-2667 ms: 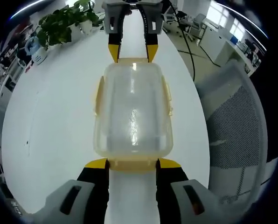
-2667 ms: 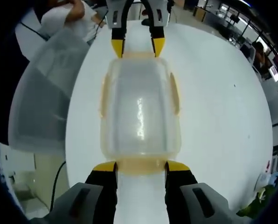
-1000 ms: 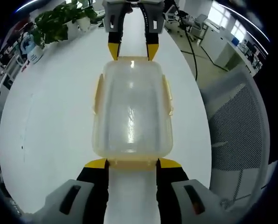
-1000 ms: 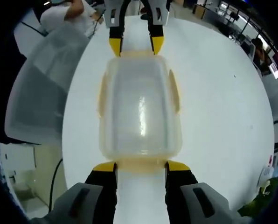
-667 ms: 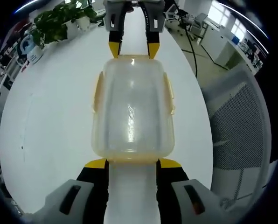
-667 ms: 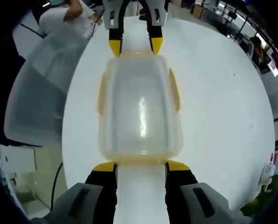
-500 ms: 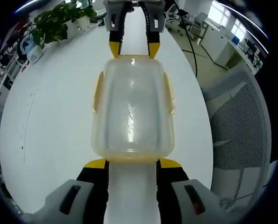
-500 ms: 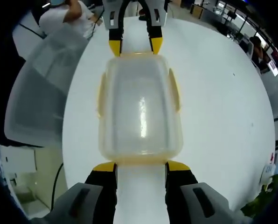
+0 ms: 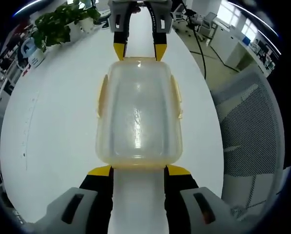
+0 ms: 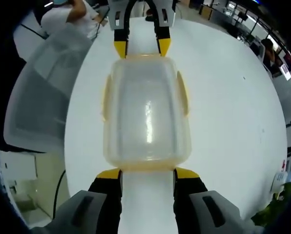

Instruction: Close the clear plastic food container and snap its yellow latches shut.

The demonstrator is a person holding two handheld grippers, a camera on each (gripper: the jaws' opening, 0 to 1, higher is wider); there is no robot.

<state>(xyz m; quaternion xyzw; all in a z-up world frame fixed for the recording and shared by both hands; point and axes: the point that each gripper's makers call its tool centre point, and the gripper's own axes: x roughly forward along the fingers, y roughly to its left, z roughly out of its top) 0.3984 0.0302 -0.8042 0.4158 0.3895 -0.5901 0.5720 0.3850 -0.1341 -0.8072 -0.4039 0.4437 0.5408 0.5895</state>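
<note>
The clear plastic container (image 9: 138, 112) lies lid-on lengthwise on the white table (image 9: 52, 122), with yellow latches (image 9: 102, 95) along its long sides. My left gripper (image 9: 138, 170) is open, its yellow-tipped jaws standing either side of the near short end. At the far short end my right gripper (image 9: 139, 51) is open in the same way. In the right gripper view the container (image 10: 146, 112) and its side latches (image 10: 183, 95) lie between my right gripper (image 10: 147, 173) at the bottom and my left gripper (image 10: 142, 48) at the top. A thin yellow strip shows at each short end.
A potted plant (image 9: 57, 24) stands at the table's far left. A grey mesh chair (image 9: 248, 131) is just past the table edge on the right, with cables (image 9: 199, 44) on the floor. A person in white (image 10: 72, 19) stands behind the chair (image 10: 38, 97).
Both grippers have edged in toward the container's short ends. The yellow end latches, flared out before, now show only as thin strips under the lid's rim.
</note>
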